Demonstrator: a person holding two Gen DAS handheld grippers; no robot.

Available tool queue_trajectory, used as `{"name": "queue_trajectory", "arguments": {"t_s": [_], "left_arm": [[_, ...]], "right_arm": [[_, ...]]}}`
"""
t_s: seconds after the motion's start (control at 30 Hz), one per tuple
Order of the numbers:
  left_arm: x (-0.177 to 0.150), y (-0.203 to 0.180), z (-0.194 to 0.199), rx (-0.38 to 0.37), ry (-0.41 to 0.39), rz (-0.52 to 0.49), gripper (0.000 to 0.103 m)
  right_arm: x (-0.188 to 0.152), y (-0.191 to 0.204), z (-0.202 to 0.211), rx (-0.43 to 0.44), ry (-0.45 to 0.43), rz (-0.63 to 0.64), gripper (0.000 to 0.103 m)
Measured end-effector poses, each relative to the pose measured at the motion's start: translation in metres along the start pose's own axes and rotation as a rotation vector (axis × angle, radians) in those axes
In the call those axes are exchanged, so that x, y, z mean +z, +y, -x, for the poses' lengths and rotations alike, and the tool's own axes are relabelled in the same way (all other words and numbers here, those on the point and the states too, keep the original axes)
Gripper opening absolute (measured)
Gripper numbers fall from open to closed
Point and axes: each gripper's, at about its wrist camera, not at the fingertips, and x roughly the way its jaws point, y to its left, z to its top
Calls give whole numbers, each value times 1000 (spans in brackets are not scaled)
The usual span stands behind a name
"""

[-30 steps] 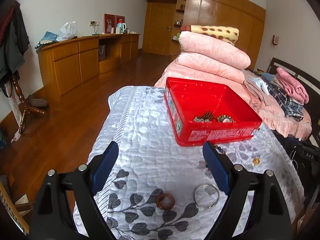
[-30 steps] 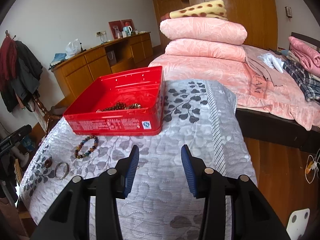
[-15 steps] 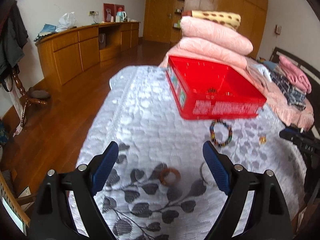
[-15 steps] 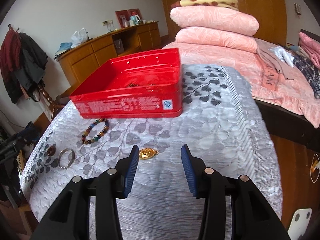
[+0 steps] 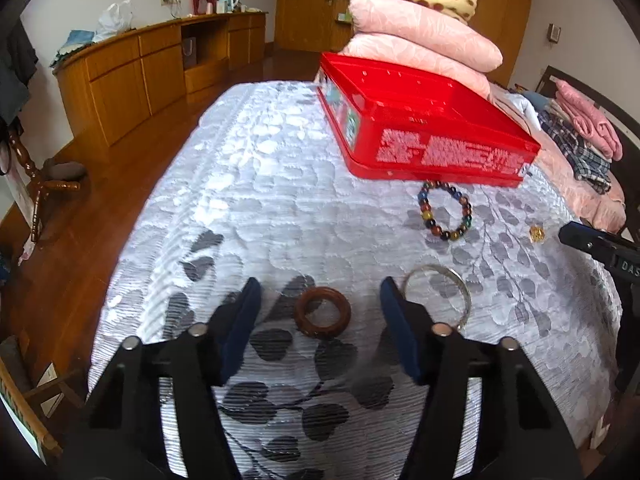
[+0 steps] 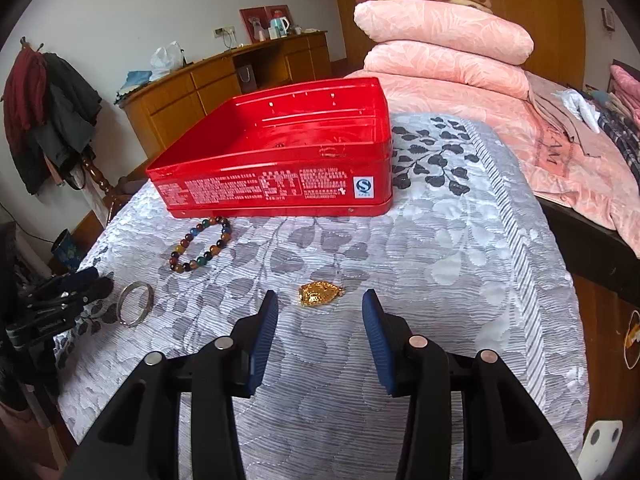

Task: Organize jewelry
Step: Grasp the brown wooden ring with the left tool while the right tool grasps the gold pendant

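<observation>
- Right now our left gripper (image 5: 320,300) has just been narrowing its jaws around the brown wooden ring (image 5: 322,312), which lies flat on the grey leaf-patterned bedspread (image 5: 280,200); the ring sits between the pads, and neither pad touches it yet.
- Our right gripper (image 6: 320,308) stands released, jaws apart, with the gold pendant (image 6: 320,293) just beyond its tips, nothing grasped.
- We judge the ring may skate or tip if one pad meets it first, since it lies nearer our right-hand finger's side than dead centre.
- We also think the pads could pinch the soft quilted cloth along with the ring, dragging fabric upward.
- The silver bangle (image 5: 436,296) lies just beside the left gripper's outer finger; a sideways nudge there could shove it.
- The pendant is small and low, so our right jaws might close over it and slip.
- Our left view alone shows the wooden ring; the right view has it hidden behind the left gripper at the frame's edge.
- Our right view shows the pendant's shape plainly; in the left it is only a gold speck.
- The beaded bracelet (image 6: 200,245) lies just before the red tin (image 6: 280,184), whose contents neither view shows clearly.
</observation>
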Motion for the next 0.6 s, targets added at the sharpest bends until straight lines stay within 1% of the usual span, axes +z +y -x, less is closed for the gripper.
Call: {"name": "queue_trajectory", "arguments": {"t_s": [0.1, 0.17, 0.3, 0.37, 0.6], "left_arm": [[-2, -4, -2, 5, 6, -12, 52], [-2, -5, -2, -8, 8, -14, 36], [-3, -5, -4, -7, 12, -16, 36], [-3, -5, -4, -7, 11, -16, 28], [-3, -6, -2, -6, 6, -17, 28]], "right_arm": [[-1, 0, -5, 2, 10, -3, 43], [-2, 2, -8, 1, 18, 1, 43], [-2, 4, -12, 5, 28, 2, 43], [-2, 6, -13, 6, 30, 5, 43], [-3, 2, -18, -16, 46, -8, 43]]}}
